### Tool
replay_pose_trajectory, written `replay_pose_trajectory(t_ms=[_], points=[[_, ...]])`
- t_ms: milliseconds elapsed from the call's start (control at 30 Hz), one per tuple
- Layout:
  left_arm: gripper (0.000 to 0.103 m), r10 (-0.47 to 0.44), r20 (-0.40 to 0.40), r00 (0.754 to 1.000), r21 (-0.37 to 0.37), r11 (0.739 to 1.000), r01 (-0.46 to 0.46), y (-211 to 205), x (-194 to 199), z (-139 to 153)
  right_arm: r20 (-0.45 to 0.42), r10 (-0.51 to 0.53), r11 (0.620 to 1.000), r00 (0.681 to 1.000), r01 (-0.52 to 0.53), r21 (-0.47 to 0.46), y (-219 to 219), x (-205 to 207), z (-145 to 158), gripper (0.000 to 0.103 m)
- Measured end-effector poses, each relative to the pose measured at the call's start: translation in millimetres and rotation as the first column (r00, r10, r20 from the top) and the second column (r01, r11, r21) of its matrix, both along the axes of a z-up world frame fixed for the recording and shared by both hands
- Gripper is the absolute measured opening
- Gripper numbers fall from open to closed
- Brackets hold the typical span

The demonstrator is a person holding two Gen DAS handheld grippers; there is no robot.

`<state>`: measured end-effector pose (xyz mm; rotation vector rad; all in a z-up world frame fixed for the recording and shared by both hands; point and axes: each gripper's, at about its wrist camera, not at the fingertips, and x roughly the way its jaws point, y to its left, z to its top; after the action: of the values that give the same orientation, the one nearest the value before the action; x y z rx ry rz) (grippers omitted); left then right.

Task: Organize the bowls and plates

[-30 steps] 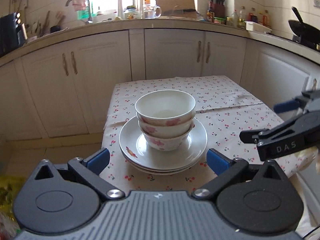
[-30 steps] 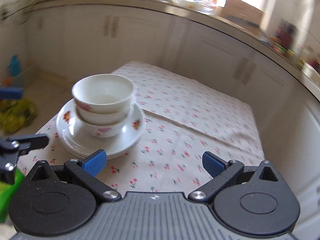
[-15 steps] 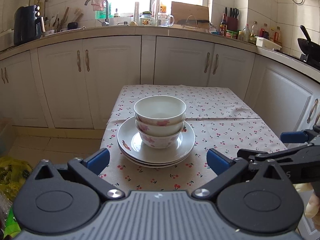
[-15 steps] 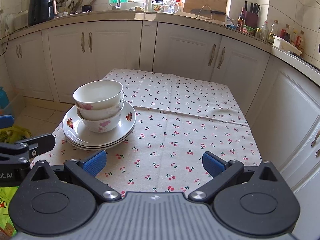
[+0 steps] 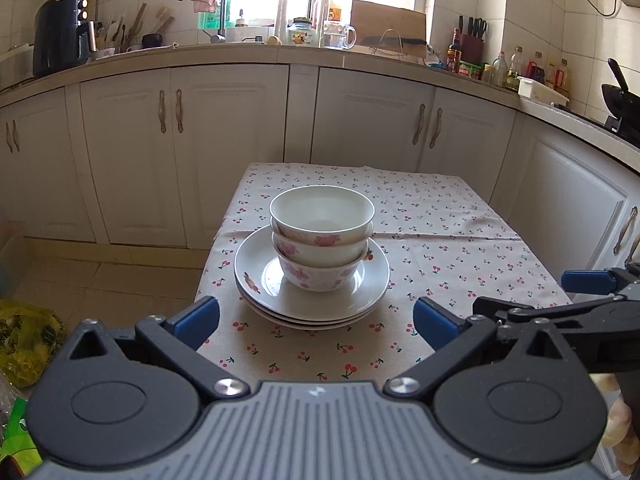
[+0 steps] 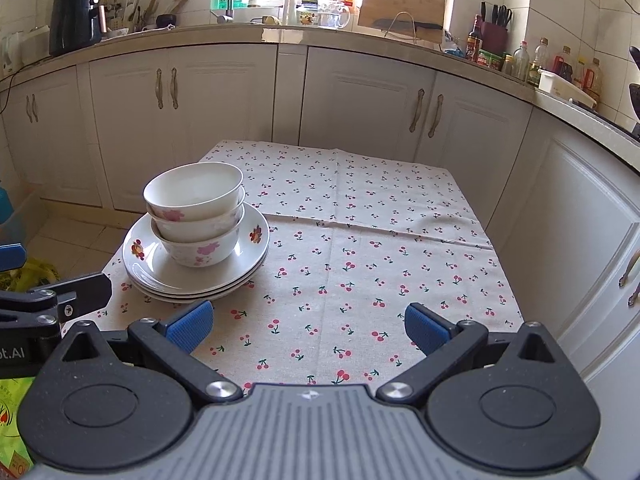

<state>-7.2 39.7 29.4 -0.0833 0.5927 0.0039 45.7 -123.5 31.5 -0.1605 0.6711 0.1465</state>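
Observation:
Three white bowls with pink flowers (image 5: 322, 236) (image 6: 195, 212) sit nested on a stack of white flowered plates (image 5: 256, 276) (image 6: 136, 260) at the near left of a table under a cherry-print cloth (image 5: 440, 248) (image 6: 360, 248). My left gripper (image 5: 316, 318) is open, held back from the stack's near rim with nothing between its blue pads. Off to the right of the stack, my right gripper (image 6: 308, 322) is open over the cloth's front edge and holds nothing. Each gripper shows at the edge of the other's view.
White kitchen cabinets (image 5: 224, 140) and a crowded countertop (image 5: 320, 48) wrap around behind and to the right of the table. A black appliance (image 5: 60, 36) stands at the back left. Yellow and green bags (image 5: 24, 336) lie on the floor to the left.
Both grippers have drawn back and levelled out, so the stack looks smaller and farther. Both stay open; the bowls and plates have not moved.

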Motion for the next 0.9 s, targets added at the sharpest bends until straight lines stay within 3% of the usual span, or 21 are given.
replay_pose_trajectory(t_ms=[900], points=[[0.102, -0.003, 0.013, 1.0, -0.008, 1.0, 0.003, -4.2, -3.6, 3.9, 0.031, -0.032, 0.999, 0.999, 0.032, -0.005, -3.2, -6.4, 3.6, 0.103]])
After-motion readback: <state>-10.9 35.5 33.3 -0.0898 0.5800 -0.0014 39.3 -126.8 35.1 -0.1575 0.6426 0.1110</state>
